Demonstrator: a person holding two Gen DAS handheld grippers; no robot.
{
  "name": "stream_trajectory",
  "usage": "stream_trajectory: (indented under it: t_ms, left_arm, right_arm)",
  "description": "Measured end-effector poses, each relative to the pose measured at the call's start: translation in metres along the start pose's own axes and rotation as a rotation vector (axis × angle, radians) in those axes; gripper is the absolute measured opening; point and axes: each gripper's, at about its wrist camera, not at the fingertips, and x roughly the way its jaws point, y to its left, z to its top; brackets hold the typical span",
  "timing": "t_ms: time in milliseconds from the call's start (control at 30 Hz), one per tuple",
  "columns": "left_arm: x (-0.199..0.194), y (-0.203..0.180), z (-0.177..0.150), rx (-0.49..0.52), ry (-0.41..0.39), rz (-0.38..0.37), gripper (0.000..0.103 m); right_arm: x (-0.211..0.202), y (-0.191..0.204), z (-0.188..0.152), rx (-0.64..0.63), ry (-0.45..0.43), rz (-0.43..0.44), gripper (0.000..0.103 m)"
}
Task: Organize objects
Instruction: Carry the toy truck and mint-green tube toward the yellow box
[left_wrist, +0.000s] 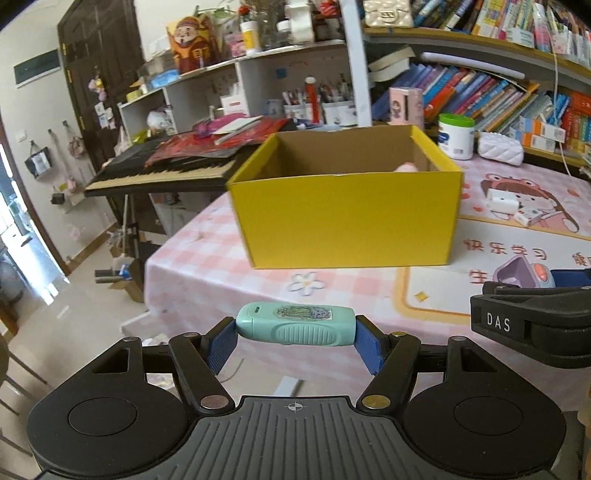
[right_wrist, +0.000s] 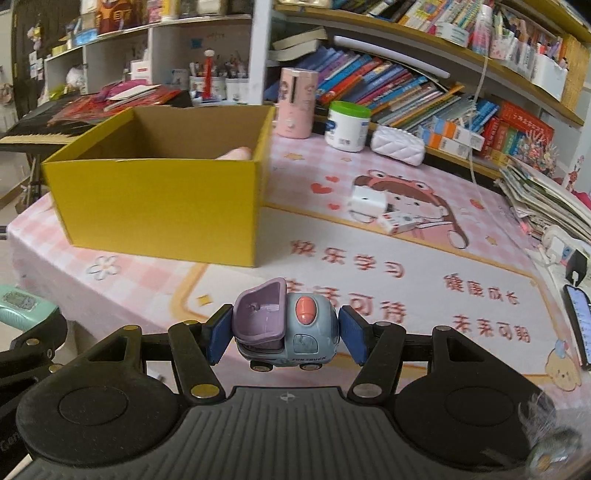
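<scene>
We carry two loads toward the box (left_wrist: 343, 218), open at twelve o'clock on the counter (right_wrist: 424, 266): our left hand-held gripper (left_wrist: 295, 328) clamps a green case (left_wrist: 295, 324) crosswise, our right hand-held gripper (right_wrist: 286, 332) pinches a toy truck (right_wrist: 286, 325). Left looks nearer.
</scene>
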Motion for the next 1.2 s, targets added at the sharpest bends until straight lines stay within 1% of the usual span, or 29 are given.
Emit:
stream_trajectory:
  t_ms: [333,600,700,767,900,1033,1200]
  left_arm:
    - [-0.012,0.039,-0.006,-0.041,-0.027,0.021,0.068]
    - [-0.015,0.055,-0.005,-0.079,-0.045,0.042,0.068]
    - [-0.014,0.057,-0.001,-0.093,-0.059,0.044,0.068]
    - [-0.014,0.059,0.003,-0.106,-0.076,0.037,0.068]
    - [-0.014,0.060,0.016,-0.132,-0.133,0.023,0.068]
    - [-0.007,0.058,0.035,-0.144,-0.186,0.039,0.068]
    - [0.009,0.051,0.065,-0.149,-0.237,0.063,0.068]
  right_arm:
    - [-0.020,0.036,0.000,-0.026,-0.021,0.034,0.059]
    - [-0.026,0.048,0.006,-0.054,-0.039,0.054,0.059]
    - [-0.029,0.050,0.009,-0.052,-0.063,0.075,0.059]
    - [-0.031,0.048,0.015,-0.041,-0.092,0.092,0.059]
    - [-0.032,0.044,0.030,-0.032,-0.162,0.097,0.059]
    - [-0.026,0.037,0.052,-0.025,-0.220,0.105,0.059]
    - [-0.008,0.028,0.087,-0.016,-0.272,0.130,0.059]
